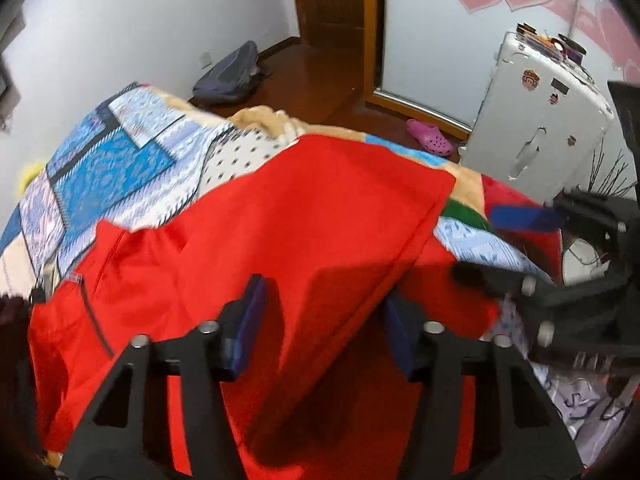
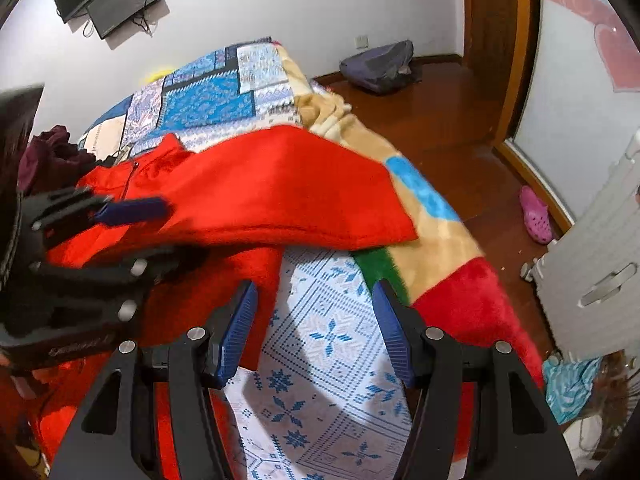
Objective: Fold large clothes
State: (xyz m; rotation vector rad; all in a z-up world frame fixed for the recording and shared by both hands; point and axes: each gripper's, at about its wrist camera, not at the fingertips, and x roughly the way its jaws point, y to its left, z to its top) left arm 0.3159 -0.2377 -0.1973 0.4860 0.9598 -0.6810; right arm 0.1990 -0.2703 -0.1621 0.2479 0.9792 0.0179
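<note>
A: Nearest the lens in the left wrist view was the left gripper [image 1: 322,320], its two blue pads standing partly apart. A fold of the red garment [image 1: 248,240] ran up between the jaws, but I could not tell whether the pads pressed on it; the right-hand pad looked half covered by cloth.

B: And the rest of the garment?

A: It spread forward and to the left of the jaws across the patterned bedspread [image 1: 112,168], with a zip visible at its left edge. To the right of the jaws the right gripper [image 1: 500,244] came in sideways, blurred. Beyond it stood a white suitcase [image 1: 540,120].

B: The right wrist view?

A: Nearest there was the right gripper [image 2: 316,328], jaws about half open and gripping nothing; only the snowflake-print bedspread [image 2: 328,344] lay between them. The red garment [image 2: 260,188] lay ahead and left of the jaws, one flap doubled over, its edge just beside the left-hand pad. The left gripper [image 2: 132,232] reached over the cloth from the left.

B: So which step?

A: I judged a fold across the body was under way. Next, the right jaws would need to take a free edge so both ends carry over evenly.
</note>
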